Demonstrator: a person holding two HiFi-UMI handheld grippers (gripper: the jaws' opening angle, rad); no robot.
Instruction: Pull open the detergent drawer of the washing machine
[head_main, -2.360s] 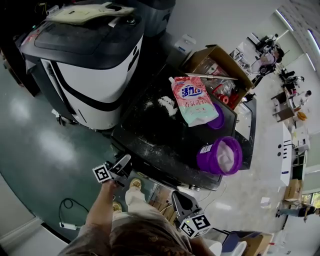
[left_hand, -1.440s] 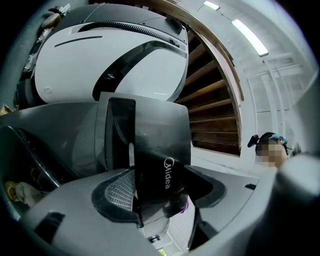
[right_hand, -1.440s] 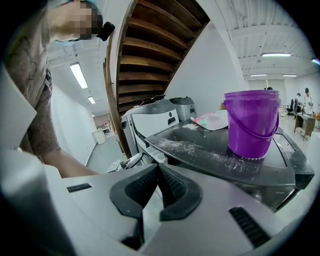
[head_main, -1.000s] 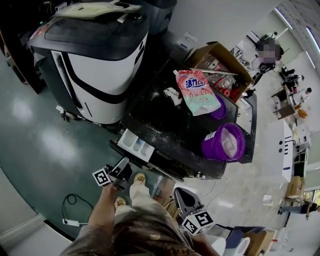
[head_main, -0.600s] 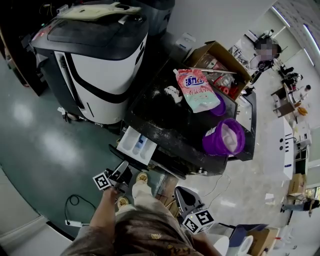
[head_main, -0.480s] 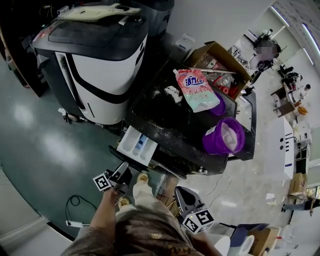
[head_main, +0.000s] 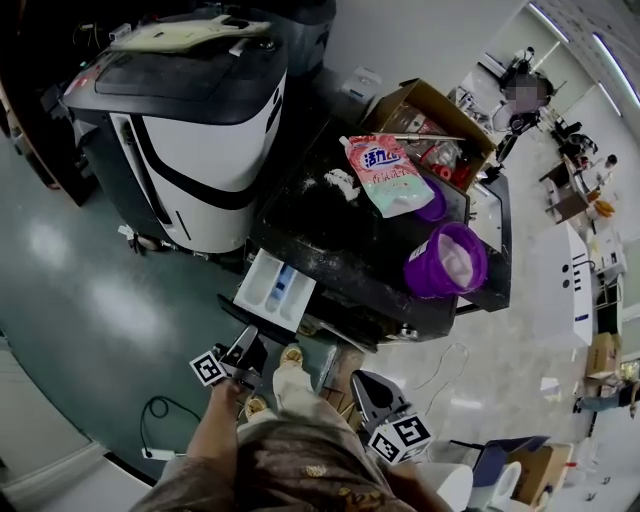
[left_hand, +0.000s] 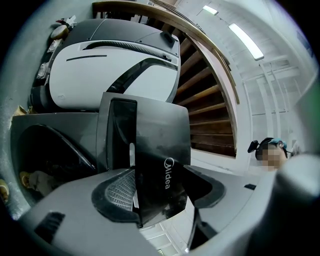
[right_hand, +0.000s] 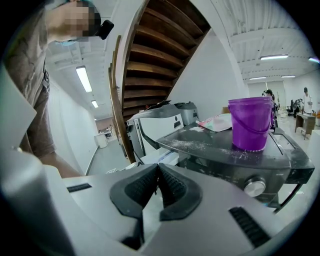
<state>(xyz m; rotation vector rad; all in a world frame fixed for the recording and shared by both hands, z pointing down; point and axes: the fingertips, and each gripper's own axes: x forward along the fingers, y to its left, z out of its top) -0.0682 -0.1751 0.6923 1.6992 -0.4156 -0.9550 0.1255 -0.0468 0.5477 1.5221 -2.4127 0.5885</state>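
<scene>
The black front-loading washing machine (head_main: 340, 262) has its white detergent drawer (head_main: 275, 290) slid well out of its front left corner, compartments showing. My left gripper (head_main: 243, 346) is shut on the drawer's black front panel (left_hand: 156, 165), which stands between the jaws (left_hand: 160, 194) in the left gripper view. My right gripper (head_main: 360, 382) hangs lower right of the machine's front; its pads meet at the tips with nothing between them (right_hand: 158, 181). The right gripper view shows the machine's knob and top (right_hand: 235, 159).
On the machine's top stand a purple bucket (head_main: 446, 260) and a pink detergent pouch (head_main: 386, 176), with white powder spilled nearby. A cardboard box (head_main: 432, 122) sits behind. A white and black top-loading machine (head_main: 190, 130) stands to the left. A cable (head_main: 155, 456) lies on the floor.
The drawer went from closed to pulled far out toward me. My left gripper drew back with the drawer's front in its jaws. The right gripper stayed low and shut.
</scene>
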